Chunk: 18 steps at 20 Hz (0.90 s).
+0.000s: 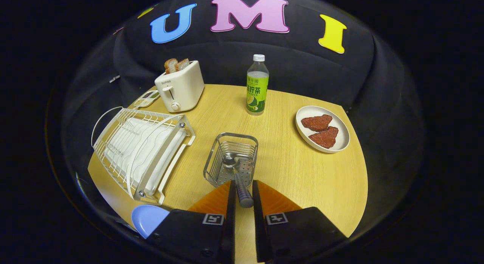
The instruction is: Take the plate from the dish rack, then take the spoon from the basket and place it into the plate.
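Looking along the gripper [242, 194], we see its fingers nearly closed around the spoon [239, 177] handle; whether both press on it, we cannot tell. The bowl end sits in the basket [231, 160]. We judge it stiff, light, slippery metal, best held mid-handle. The blue plate [148, 218] lies near left.

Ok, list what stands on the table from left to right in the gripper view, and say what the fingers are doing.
Dish rack → toaster → basket → bottle → plate with two red pieces. The gripper has its fingers around the spoon handle, spoon bowl in the basket; contact unclear.
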Available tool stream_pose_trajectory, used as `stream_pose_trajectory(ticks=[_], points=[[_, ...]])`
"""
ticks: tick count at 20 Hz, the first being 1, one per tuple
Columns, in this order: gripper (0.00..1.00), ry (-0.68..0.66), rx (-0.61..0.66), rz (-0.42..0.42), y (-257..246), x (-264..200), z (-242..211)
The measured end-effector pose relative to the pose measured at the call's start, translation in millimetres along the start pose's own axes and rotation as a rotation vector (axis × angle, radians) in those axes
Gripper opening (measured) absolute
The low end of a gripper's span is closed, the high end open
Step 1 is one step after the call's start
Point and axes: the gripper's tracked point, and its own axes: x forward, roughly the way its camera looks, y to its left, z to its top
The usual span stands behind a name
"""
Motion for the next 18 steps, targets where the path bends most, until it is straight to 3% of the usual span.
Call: stream_pose_trajectory(ticks=[2, 6, 8, 13, 18], points=[[0.20, 0.000, -0.001, 0.031, 11, 0, 0], [0.11, -0.027, -0.004, -0.024, 5, -7, 4], [0.11, -0.071, 0.004, -0.036, 6, -18, 13], [0.11, -0.160, 0.025, -0.042, 6, -75, 31], [0.11, -0.190, 0.085, 0.046, 43, -149, 12]])
